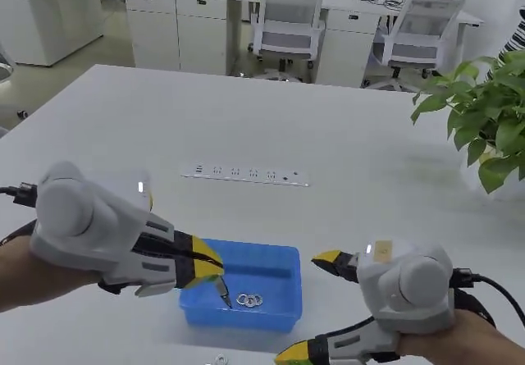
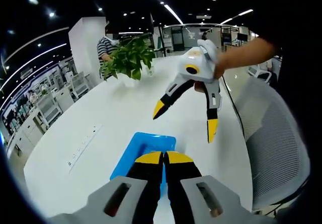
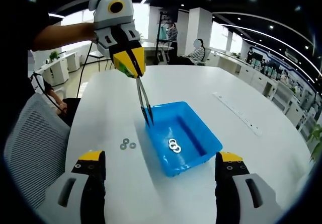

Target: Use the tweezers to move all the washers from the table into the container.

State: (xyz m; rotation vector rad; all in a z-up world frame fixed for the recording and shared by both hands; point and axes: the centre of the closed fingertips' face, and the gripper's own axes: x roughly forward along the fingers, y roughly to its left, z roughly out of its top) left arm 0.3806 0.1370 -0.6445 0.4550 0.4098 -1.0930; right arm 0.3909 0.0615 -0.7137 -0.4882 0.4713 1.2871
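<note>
Sitting on the table [image 3: 100, 118] just outside the container's long wall: a small cluster of loose washers [image 3: 128, 144], looks like three, not yet moved. A second cluster, the delivered washers [image 3: 174, 146], lies mid-floor in the blue container [image 3: 198, 133], with nothing else in it. Tweezers [image 3: 142, 95] hang tips-down, tips at the container wall nearest the loose ones. In the head view the tips sit just beside the delivered ones. Can't tell if the tips carry a washer, too small. Left gripper [image 3: 132, 67] has its jaws pressed together on the tweezers' upper end. My read: the clamp holds the tool and squeezes its legs, and the near-vertical pose suits a clean pick or drop. Right gripper [image 2: 184, 125] is spread wide, holding nothing, off to the container's side, probably just keeping clear. Task looks partway done.
</note>
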